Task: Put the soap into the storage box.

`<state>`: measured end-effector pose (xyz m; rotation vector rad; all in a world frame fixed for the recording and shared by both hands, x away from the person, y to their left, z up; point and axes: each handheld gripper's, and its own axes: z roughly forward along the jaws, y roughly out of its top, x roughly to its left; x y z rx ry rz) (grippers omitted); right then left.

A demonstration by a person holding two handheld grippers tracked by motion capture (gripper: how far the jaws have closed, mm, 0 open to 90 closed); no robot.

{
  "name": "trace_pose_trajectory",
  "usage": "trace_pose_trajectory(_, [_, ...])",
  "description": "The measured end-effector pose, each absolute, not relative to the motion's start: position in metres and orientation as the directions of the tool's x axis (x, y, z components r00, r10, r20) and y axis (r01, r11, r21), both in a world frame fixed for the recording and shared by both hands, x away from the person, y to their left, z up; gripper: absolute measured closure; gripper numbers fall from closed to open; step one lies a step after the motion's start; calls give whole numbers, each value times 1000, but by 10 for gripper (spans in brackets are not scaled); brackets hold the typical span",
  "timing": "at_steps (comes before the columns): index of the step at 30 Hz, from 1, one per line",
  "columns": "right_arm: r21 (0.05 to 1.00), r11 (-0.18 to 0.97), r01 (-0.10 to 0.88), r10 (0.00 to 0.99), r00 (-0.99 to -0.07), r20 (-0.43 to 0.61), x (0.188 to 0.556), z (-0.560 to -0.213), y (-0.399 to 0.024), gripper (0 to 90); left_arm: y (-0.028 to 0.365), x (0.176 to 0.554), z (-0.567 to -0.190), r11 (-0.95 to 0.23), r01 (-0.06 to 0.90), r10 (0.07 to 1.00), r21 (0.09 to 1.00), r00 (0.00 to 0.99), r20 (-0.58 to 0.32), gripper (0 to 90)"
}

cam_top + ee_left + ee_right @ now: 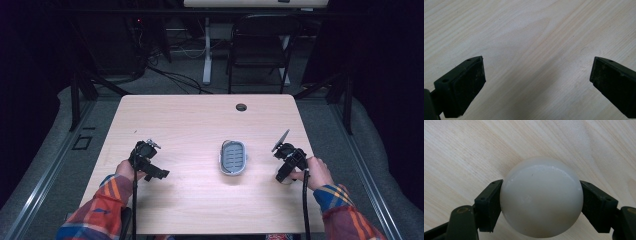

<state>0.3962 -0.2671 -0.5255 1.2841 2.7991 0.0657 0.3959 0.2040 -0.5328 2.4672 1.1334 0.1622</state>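
Gripping a white ball (541,197), the right gripper (289,165) seems mid-task beside the grey basket (233,157) on the tabletop (200,125), while the left gripper (146,161) waits open and empty.

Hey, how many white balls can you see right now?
1. The white ball sits clamped between the right gripper jaws, just above the table. Another could be hidden in the grey tray.

I see a smooth, glossy white ball (541,197) clamped on both sides between my right gripper's (541,202) jaws, just above the pale wooden table (461,150). A small grey slotted tray (233,157) lies flat mid-table, well apart from it.
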Motion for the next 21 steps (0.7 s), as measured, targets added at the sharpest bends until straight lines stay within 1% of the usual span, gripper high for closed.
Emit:
trace_pose_trajectory(2, [68,643,763,765,-643,-31,395,-524,-266,244,204,396,-533,-579,699,747,420,661,-68,0])
trace_pose_trajectory(4, [54,654,754,756,-653,-36,395,-522,-266,243,204,396,-533,-579,698,747,421,661,-69,0])
trace_pose_trajectory(5, [79,637,767,771,-636,-36,393,-523,-265,243,204,396,-533,-580,698,747,419,661,-68,0])
trace_pose_trajectory(6, [81,647,758,762,-647,-36,394,-523,-265,243,204,396,-533,-580,699,747,419,661,-68,0])
trace_pose_trajectory(8, [81,640,764,768,-640,-35,394,-522,-264,243,204,396,-533,-581,699,747,417,661,-67,0])
trace_pose_trajectory(9, [60,658,751,753,-656,-47,395,-520,-263,244,204,396,-533,-581,699,747,417,661,-67,0])
trace_pose_trajectory(14, [82,656,750,754,-655,-52,396,-518,-259,243,204,396,-533,-580,699,748,418,660,-66,0])
trace_pose_trajectory(16, [64,663,746,748,-661,-54,397,-515,-257,244,204,396,-533,-580,699,748,418,660,-66,0])
trace_pose_trajectory(17, [98,657,747,754,-655,-55,397,-517,-257,244,204,396,-533,-580,699,748,418,660,-66,0])
trace_pose_trajectory(18, [74,672,737,741,-669,-65,398,-514,-256,244,204,396,-533,-579,699,748,419,660,-68,0])
trace_pose_trajectory(21, [79,674,734,738,-671,-66,400,-512,-253,244,204,396,-533,-580,699,747,419,661,-68,0])
